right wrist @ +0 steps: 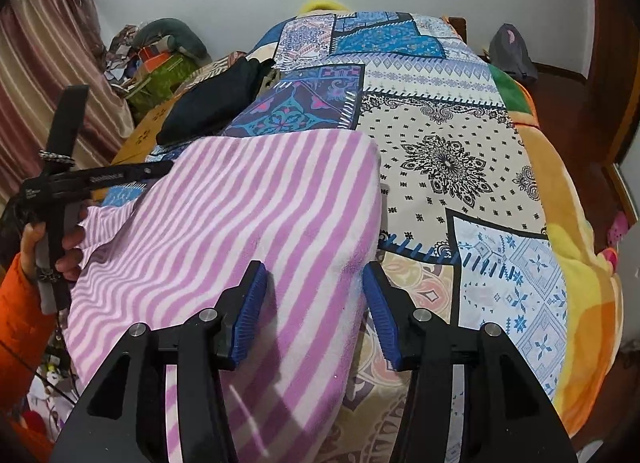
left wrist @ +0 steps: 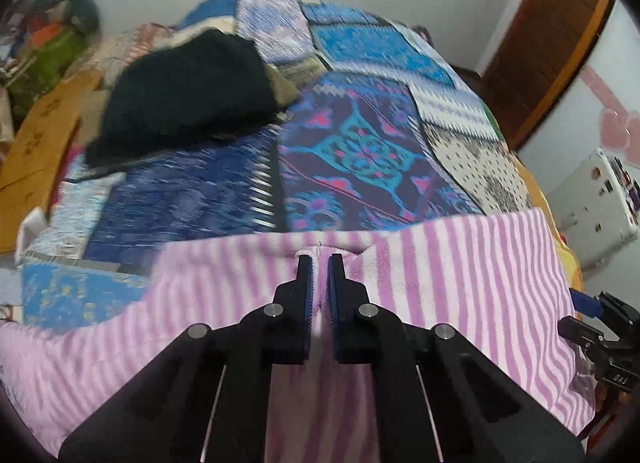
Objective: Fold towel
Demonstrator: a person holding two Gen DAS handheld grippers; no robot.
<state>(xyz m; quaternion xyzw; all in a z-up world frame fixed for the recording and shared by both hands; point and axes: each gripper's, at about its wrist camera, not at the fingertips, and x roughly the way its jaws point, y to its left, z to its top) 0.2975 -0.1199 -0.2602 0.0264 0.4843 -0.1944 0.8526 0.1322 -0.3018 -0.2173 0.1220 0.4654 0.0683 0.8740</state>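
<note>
The left wrist view is motion-blurred: the patchwork blue bedspread point(left wrist: 352, 135) smears toward twelve o'clock. The pink-and-white striped towel point(left wrist: 460, 283) runs off the frame at six o'clock, and its edge is hidden between the left hand-held gripper point(left wrist: 319, 263) fingers.

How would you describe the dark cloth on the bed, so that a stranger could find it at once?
Start at the bed, covered by a patchwork bedspread in blue and cream prints. Follow its left edge past the pink striped towel. There lies the black cloth, bunched and plain. It is the only unpatterned, black fabric on the bed.
</note>
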